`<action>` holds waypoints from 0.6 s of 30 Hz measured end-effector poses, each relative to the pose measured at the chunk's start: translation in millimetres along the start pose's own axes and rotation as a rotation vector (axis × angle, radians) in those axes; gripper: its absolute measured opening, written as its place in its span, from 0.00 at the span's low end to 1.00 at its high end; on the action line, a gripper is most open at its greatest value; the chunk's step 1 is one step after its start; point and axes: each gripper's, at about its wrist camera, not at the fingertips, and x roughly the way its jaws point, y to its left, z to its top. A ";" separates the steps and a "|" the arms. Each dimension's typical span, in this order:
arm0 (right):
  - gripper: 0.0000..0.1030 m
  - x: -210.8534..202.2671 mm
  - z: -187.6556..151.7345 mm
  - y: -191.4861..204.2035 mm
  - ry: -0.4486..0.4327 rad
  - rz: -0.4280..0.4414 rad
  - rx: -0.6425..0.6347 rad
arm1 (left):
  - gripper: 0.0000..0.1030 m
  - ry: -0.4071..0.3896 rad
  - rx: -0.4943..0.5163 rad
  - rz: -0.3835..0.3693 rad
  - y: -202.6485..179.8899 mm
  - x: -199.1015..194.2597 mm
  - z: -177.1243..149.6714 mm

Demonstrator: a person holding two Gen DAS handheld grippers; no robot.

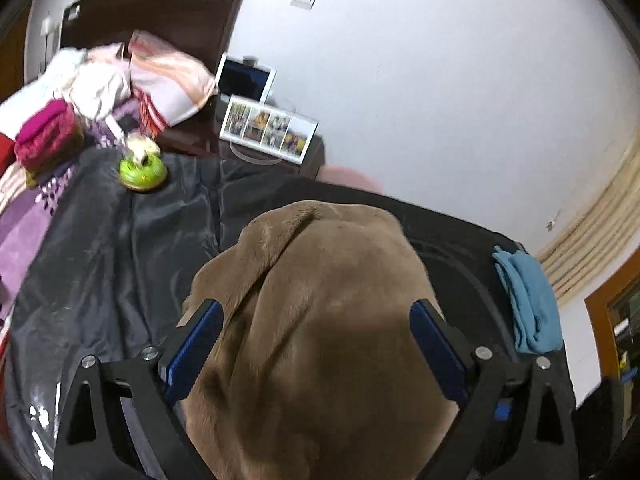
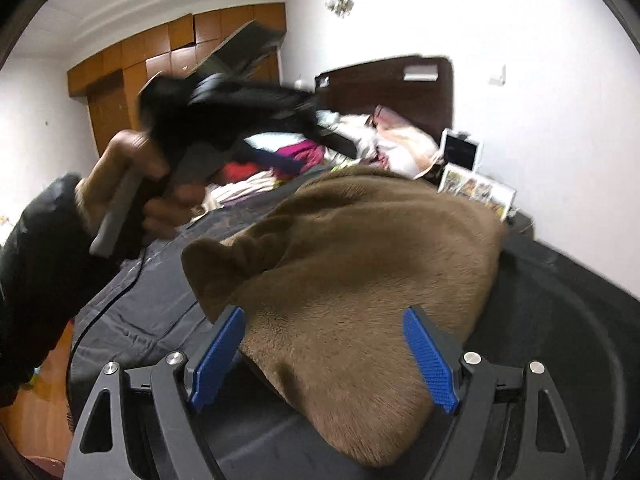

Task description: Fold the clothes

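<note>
Both grippers stand spread wide and pinch nothing. Between the blue pads of the left gripper (image 1: 316, 316) lies the brown fleece garment (image 1: 320, 320), untouched by either pad; the right gripper (image 2: 324, 324) hangs over the same bunched, loosely heaped garment on the bed's dark grey cover (image 1: 120, 248). Beside it lies a small folded blue cloth (image 1: 530, 300), and farther off a green round toy (image 1: 143, 172).

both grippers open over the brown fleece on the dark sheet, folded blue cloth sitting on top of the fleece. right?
One error: the blue cloth is not on the brown fleece. The left wrist view shows it apart, off to the right on the dark sheet. The rest holds: left gripper and right gripper are open over the fleece.
</note>
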 end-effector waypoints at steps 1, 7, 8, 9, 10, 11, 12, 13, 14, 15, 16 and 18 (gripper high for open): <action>0.81 4.1 -1.2 -2.5 0.003 0.004 0.001 | 0.93 0.019 -0.014 0.008 1.1 8.9 4.4; 0.81 23.0 -5.0 -15.1 0.022 0.033 0.003 | 0.93 0.102 -0.102 0.089 24.9 56.4 11.2; 0.81 24.9 -6.6 -15.9 0.026 0.035 0.003 | 0.93 0.115 -0.114 0.101 30.2 63.7 11.3; 0.81 27.8 -8.6 -16.4 0.028 0.037 0.005 | 0.93 0.126 -0.127 0.100 34.5 68.9 9.4; 0.81 28.0 -10.0 -16.1 0.027 0.038 0.010 | 0.93 0.136 -0.141 0.094 38.2 73.5 6.8; 0.81 28.3 -11.6 -17.1 0.026 0.041 0.017 | 0.93 0.143 -0.151 0.094 41.2 78.4 4.6; 0.81 28.5 -12.8 -18.0 0.025 0.044 0.022 | 0.93 0.145 -0.152 0.100 42.9 82.1 2.8; 0.81 28.7 -12.9 -18.1 0.025 0.043 0.023 | 0.93 0.146 -0.148 0.108 43.9 85.1 1.4; 0.81 29.4 -13.0 -17.3 0.027 0.040 0.021 | 0.93 0.146 -0.145 0.116 44.9 88.2 -0.1; 0.81 30.1 -13.0 -16.6 0.030 0.036 0.018 | 0.93 0.146 -0.145 0.119 46.1 90.5 -0.5; 0.82 30.6 -12.9 -15.7 0.032 0.032 0.014 | 0.93 0.147 -0.148 0.120 47.6 92.2 -0.5; 0.82 30.2 -12.5 -13.0 0.033 0.022 0.004 | 0.93 0.154 -0.161 0.115 53.2 95.0 -1.2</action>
